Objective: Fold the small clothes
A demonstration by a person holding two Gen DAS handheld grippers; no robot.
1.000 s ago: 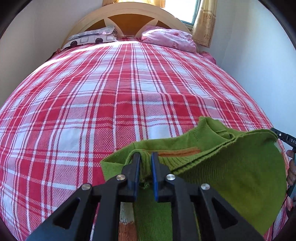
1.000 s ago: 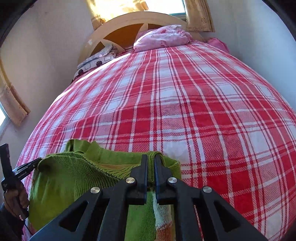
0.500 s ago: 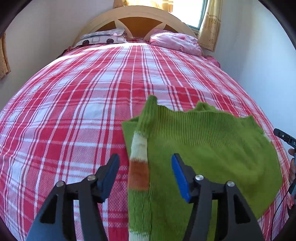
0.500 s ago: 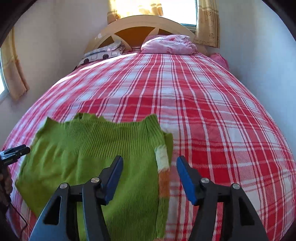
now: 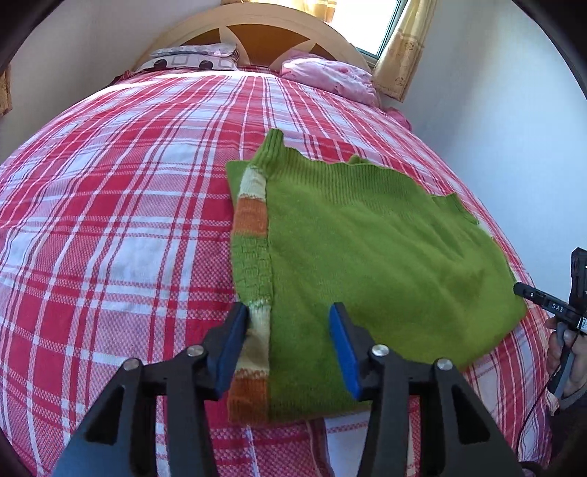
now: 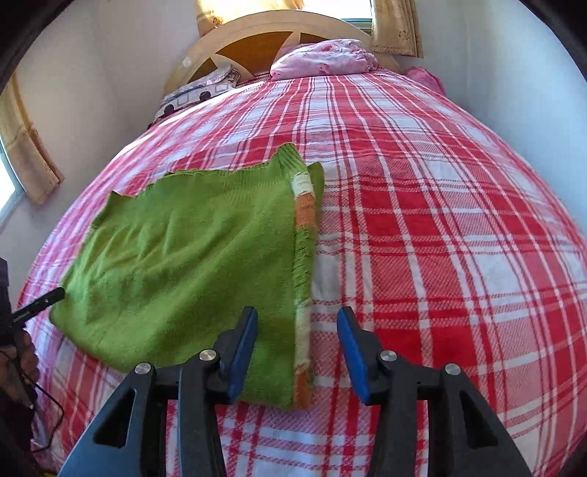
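Observation:
A small green knit sweater [image 5: 367, 249] lies flat and folded on the red plaid bed. A sleeve with cream and orange stripes [image 5: 251, 216] lies along its left edge. My left gripper [image 5: 290, 345] is open and empty, above the sweater's near left corner. In the right wrist view the sweater [image 6: 190, 249] lies left of centre with a striped sleeve [image 6: 304, 220] along its right edge. My right gripper [image 6: 297, 348] is open and empty over the near right corner.
The red and white plaid bedspread [image 5: 110, 220] covers the whole bed. A pink pillow [image 5: 330, 77] and a patterned pillow [image 5: 194, 60] lie by the wooden headboard [image 5: 256, 29]. White walls stand close on the right. The other gripper's tip [image 5: 543, 299] shows at the right edge.
Both grippers let go of the sweater's fold, opened, and pulled back toward me. The sweater has dropped flat onto the bed.

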